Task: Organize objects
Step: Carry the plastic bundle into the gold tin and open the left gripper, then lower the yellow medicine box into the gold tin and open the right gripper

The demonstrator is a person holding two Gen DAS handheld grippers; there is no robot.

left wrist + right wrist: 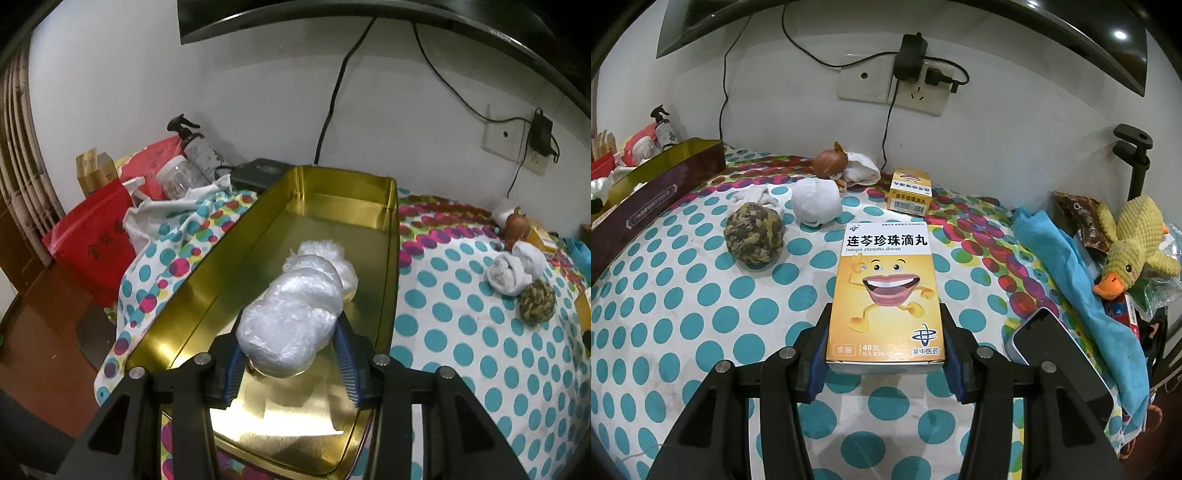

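Observation:
My left gripper point(291, 334) is shut on a white plastic-wrapped bundle point(295, 317) and holds it over the floor of the gold tin box point(332, 188). My right gripper point(884, 325) is shut on a yellow medicine box point(886, 288) with a cartoon mouth, held above the dotted cloth point(701, 314). A second yellow medicine box point(910, 192), a rope ball point(753, 238), a rolled white sock point(818, 201) and a brown toy head point(831, 162) lie on the cloth beyond it. The tin box shows at the left of the right wrist view point(657, 177).
A phone point(1060, 358), blue cloth point(1071, 266) and plush duck point(1130, 247) lie at the right. A red bag point(92, 240), clear jar point(181, 177) and spray bottle point(199, 147) crowd the left of the tin. A wall socket with cables point(916, 81) is behind.

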